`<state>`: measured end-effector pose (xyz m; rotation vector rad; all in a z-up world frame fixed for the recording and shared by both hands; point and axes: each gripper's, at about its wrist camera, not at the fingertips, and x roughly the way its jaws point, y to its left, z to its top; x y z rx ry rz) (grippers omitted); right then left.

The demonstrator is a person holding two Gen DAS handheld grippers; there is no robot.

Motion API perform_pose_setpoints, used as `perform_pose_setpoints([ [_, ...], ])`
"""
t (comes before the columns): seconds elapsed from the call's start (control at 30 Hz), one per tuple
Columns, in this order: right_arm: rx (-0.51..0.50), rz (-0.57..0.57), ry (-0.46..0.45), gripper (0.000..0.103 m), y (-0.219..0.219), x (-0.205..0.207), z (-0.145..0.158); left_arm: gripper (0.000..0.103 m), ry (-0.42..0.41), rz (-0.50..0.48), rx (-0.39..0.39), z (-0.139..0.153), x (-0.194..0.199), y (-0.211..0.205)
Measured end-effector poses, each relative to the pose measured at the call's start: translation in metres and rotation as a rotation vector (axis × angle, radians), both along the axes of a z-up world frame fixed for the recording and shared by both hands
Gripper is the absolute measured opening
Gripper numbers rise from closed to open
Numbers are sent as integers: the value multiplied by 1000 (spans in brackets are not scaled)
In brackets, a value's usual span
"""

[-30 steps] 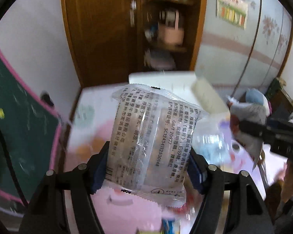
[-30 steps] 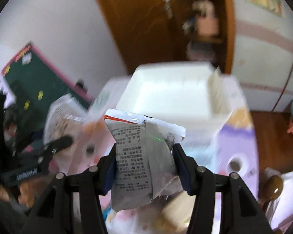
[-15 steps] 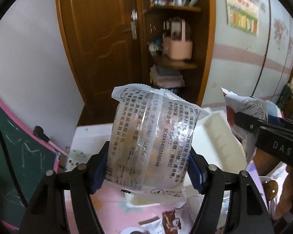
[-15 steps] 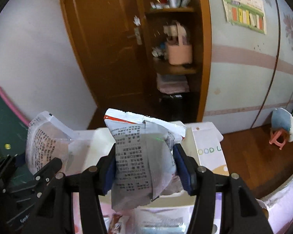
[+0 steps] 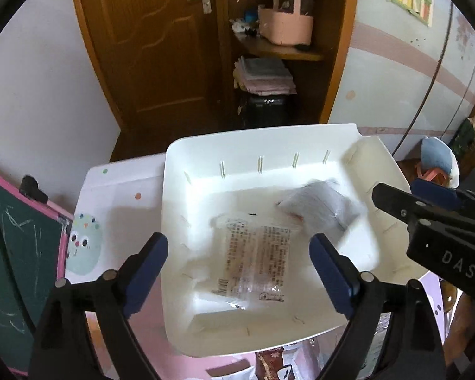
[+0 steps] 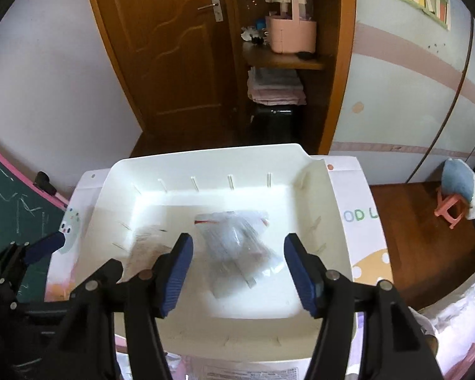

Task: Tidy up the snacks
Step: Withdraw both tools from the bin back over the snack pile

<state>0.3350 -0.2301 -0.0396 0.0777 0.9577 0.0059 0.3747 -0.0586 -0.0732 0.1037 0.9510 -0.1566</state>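
A white plastic bin point(image 5: 205, 148) stands on the table, also in the right wrist view point(image 6: 205, 158). A clear snack packet with printed text point(image 5: 256, 262) lies on the bin floor, blurred at the left in the right wrist view point(image 6: 145, 240). A grey-and-red snack packet point(image 5: 319, 212) lies blurred beside it, also seen in the right wrist view point(image 6: 237, 240). My left gripper point(image 5: 239, 272) is open and empty above the clear packet. My right gripper point(image 6: 239, 272) is open and empty above the grey packet; it shows in the left wrist view point(image 5: 427, 218).
The table point(image 5: 117, 190) has a white and pink cartoon top. More snack packets point(image 5: 269, 364) lie at the near edge. A green chalkboard point(image 5: 12, 253) leans at the left. A wooden door point(image 5: 152, 41) and shelves point(image 5: 278, 47) stand behind. A small stool point(image 6: 452, 205) is at right.
Both grippers came over the bin and opened. The clear packet and the grey packet dropped from the jaws into the bin.
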Motion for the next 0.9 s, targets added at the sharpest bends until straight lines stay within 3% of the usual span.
perform_pose_setpoints([
  [0.17,5,-9,-17,61,-2,-2,4,90,-59,-32,-27,13,-14,1],
  [0.43,-42,-37,-64,62,-5,-32,35,90,-88,-12,-71,42,-46,11],
  [0.7,-41,-14,-122,65,0,-92,82,90,-204,-34,-96,97,-113,22],
  [0.9,-4,64,-268,65,17,-162,119,90,-286,-100,-87,137,-175,30],
])
